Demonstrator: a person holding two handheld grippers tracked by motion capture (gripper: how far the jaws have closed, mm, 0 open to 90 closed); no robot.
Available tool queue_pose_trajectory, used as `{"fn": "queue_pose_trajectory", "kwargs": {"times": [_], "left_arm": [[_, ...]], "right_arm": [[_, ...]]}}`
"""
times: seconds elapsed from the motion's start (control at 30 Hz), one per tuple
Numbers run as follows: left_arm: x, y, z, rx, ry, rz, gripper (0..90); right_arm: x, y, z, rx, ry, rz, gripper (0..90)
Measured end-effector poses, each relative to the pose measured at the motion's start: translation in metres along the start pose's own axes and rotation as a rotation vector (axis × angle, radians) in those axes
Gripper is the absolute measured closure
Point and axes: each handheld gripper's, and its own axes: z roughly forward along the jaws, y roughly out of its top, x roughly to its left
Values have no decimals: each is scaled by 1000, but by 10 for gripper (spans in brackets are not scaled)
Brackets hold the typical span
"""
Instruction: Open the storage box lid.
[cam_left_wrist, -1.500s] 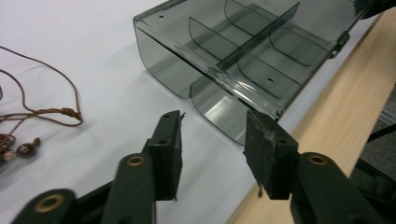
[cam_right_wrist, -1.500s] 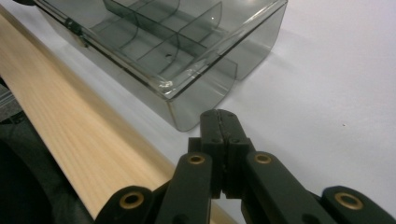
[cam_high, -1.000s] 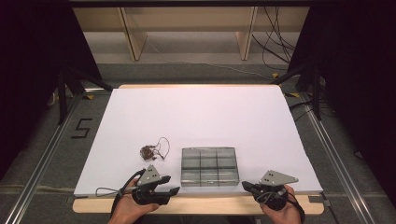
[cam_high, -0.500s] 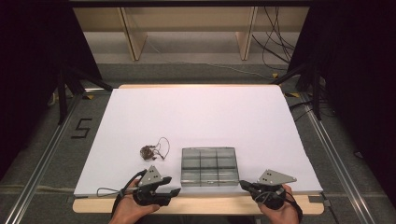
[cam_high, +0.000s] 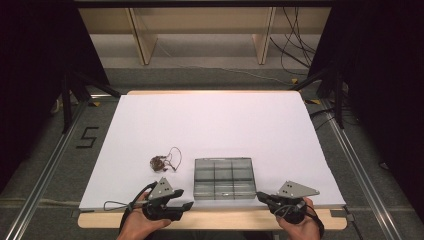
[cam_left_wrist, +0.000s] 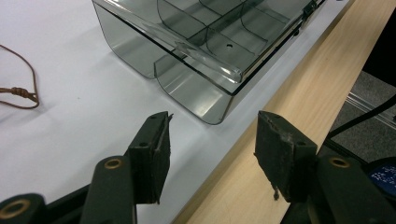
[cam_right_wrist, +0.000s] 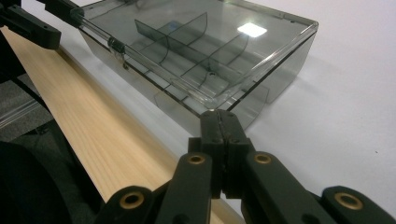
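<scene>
A smoky clear plastic box (cam_high: 224, 177) with inner dividers and a shut lid lies near the table's front edge, also seen as the box (cam_left_wrist: 205, 51) and the box (cam_right_wrist: 201, 60). Left of it lies a small brown trinket on a thin cord (cam_high: 163, 161); the cord (cam_left_wrist: 21, 88) shows at the left gripper view's edge. My left gripper (cam_high: 186, 204) sits at the front edge left of the box, jaws open, nothing between them (cam_left_wrist: 212, 154). My right gripper (cam_high: 260, 196) rests right of the box, jaws pressed together (cam_right_wrist: 224, 125), tips just short of the box's corner.
A white sheet (cam_high: 215, 135) covers most of the wooden table (cam_high: 215, 220), whose bare strip runs along the front. Shelving legs (cam_high: 140, 40) and cables (cam_high: 295, 55) stand on the floor beyond the far edge. A "5" mark (cam_high: 87, 137) is on the floor left.
Both hands have barely moved; the right gripper has edged slightly left toward the box. The box and trinket lie as before.
</scene>
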Motion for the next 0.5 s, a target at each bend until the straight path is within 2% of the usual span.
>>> {"fn": "queue_pose_trajectory", "kwargs": {"times": [0.1, 0.17, 0.2, 0.23, 0.3, 0.33, 0.37, 0.43, 0.47, 0.5], "left_arm": [[-1, 0, 0, -13, 13, 1, 442], [2, 1, -1, -4, 17, 44, 433], [2, 2, -1, -10, 13, 36, 433], [1, 2, -1, -15, 20, 22, 429], [3, 3, -2, -19, 17, 40, 422], [1, 3, 0, -30, 26, 9, 419], [1, 3, 0, -39, 24, 3, 416], [3, 5, -2, -33, 23, 35, 409], [3, 5, -2, -33, 23, 35, 408], [3, 5, -1, -38, 32, 33, 408]], "right_arm": [[3, 1, -1, -7, -22, 29, 900], [2, 2, -1, -18, -15, 12, 900], [2, 2, -1, -18, -15, 12, 900], [5, 3, -2, -11, -21, 48, 900], [3, 4, -2, -19, -19, 30, 900], [2, 4, -3, -21, -23, 24, 900], [5, 5, -3, -25, -22, 50, 900], [2, 7, -3, -46, -23, 12, 900], [2, 7, -3, -46, -23, 12, 900], [3, 8, -2, -43, -9, 33, 900]]}}
